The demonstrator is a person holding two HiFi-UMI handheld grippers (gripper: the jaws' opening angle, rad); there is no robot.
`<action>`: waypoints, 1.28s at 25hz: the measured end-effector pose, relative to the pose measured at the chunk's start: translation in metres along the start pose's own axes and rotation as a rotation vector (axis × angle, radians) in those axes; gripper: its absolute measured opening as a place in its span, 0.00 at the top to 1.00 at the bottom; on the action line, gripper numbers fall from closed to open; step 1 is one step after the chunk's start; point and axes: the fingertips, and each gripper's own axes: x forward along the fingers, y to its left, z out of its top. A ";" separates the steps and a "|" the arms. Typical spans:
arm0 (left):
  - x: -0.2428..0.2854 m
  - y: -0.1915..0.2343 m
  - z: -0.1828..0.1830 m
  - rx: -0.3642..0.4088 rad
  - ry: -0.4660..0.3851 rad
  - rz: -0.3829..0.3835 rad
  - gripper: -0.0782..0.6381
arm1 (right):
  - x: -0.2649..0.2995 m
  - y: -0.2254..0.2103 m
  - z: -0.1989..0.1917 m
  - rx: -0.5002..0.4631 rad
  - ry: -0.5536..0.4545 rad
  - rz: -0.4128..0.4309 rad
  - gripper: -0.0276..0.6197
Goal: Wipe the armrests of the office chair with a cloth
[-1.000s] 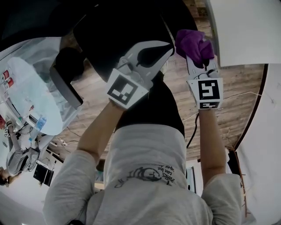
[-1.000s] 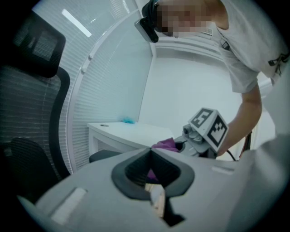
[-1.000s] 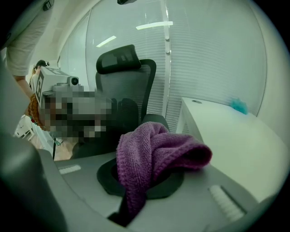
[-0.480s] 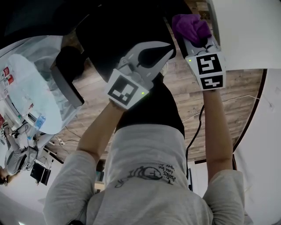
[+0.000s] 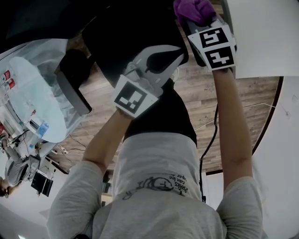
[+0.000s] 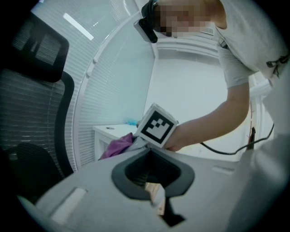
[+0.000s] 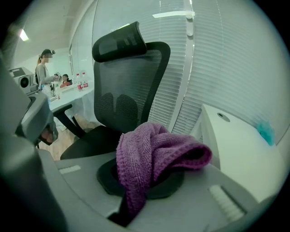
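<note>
At the far left the office chair's armrest (image 5: 74, 91) juts out. Over the black seat (image 5: 117, 32), the left gripper (image 5: 177, 58) hangs with its jaws closed together on nothing. Further right, the right gripper (image 5: 198, 21) pinches the bunched purple cloth (image 5: 192, 8), close beside a white desk (image 5: 261, 37).

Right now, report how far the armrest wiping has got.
Done: nothing marks any armrest as wiped. In hand: the right gripper is shut on the purple cloth, up by the office chair's right edge; contact with an armrest cannot be made out. The left gripper is shut, empty. Left: at least the armrest at the head view's left, no cloth near it.
</note>
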 end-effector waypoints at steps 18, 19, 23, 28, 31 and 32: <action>0.000 0.001 0.001 -0.001 0.003 0.007 0.89 | 0.001 0.000 0.005 -0.059 0.001 0.000 0.91; -0.001 0.001 0.000 0.002 0.005 0.006 0.89 | -0.001 0.002 0.002 -0.058 0.003 0.000 0.91; -0.003 0.003 -0.003 0.002 0.013 0.008 0.89 | -0.015 0.012 -0.014 -0.047 0.008 -0.002 0.91; -0.001 0.002 0.000 -0.013 0.006 0.008 0.89 | -0.039 0.022 -0.034 -0.026 0.017 -0.010 0.91; 0.000 0.000 -0.002 -0.007 0.006 0.001 0.89 | -0.052 0.033 -0.050 -0.006 0.022 -0.014 0.91; 0.000 0.000 -0.003 -0.007 0.004 -0.001 0.89 | -0.057 0.037 -0.056 0.002 0.025 -0.015 0.91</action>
